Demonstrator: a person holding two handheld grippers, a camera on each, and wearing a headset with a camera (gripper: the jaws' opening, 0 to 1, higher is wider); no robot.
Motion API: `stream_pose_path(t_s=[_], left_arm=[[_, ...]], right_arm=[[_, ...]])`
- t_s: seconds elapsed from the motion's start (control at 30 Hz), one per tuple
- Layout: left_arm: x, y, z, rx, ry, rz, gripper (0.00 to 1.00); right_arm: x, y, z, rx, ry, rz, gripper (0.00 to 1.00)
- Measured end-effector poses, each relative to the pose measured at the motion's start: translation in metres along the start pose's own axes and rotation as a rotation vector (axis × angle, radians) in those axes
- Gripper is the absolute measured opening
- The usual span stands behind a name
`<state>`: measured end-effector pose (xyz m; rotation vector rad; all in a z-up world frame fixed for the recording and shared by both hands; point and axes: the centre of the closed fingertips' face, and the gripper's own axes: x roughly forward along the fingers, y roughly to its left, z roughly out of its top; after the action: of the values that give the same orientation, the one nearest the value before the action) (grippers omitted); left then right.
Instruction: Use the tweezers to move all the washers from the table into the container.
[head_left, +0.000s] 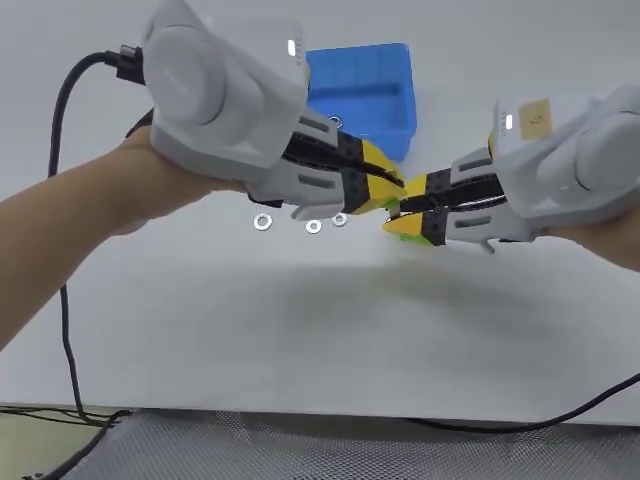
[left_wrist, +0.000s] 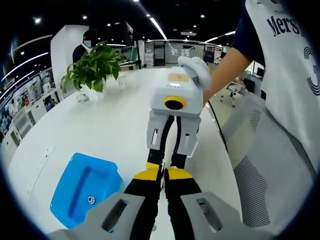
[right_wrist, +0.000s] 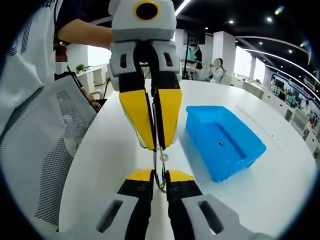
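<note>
Handover at risk of a dropped tool

Above table (head_left: 300, 330), in front of container (head_left: 402, 105): left gripper (head_left: 388, 190) and right gripper (head_left: 408, 216) tip to tip, both jaw pairs narrow, pinching tweezers (right_wrist: 160, 162). Could slip or twist on an early release or skewed pull, landing among washers (head_left: 313, 226) lying on table beneath. Hard to judge: tweezer tips, buried between yellow jaws; washer count inside container.

Head view looks down on the white table (head_left: 300, 330). Gripper views face each other closely. All share the blue rectangular plastic container (head_left: 390, 135): 12, 8, 3 o'clock.
</note>
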<state>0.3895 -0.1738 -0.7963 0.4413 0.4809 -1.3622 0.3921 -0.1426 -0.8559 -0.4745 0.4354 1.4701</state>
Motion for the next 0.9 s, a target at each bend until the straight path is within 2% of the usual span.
stream_pose_path(t_s=[0.17,0.4,0.7,0.9], left_arm=[[-0.002,-0.001,-0.001,0.006,0.014,-0.006,0.07],[-0.012,-0.005,0.006,0.001,0.008,-0.018,0.07],[-0.037,-0.005,0.023,0.019,-0.007,-0.019,0.07],[-0.052,-0.003,0.027,0.036,0.005,-0.007,0.07]], right_arm=[[0.000,0.002,0.001,-0.013,0.010,0.002,0.10],[-0.002,0.006,0.012,-0.018,0.000,0.006,0.10],[-0.008,0.006,0.043,-0.061,-0.024,0.005,0.10],[-0.007,0.004,0.058,-0.101,-0.024,0.015,0.10]])
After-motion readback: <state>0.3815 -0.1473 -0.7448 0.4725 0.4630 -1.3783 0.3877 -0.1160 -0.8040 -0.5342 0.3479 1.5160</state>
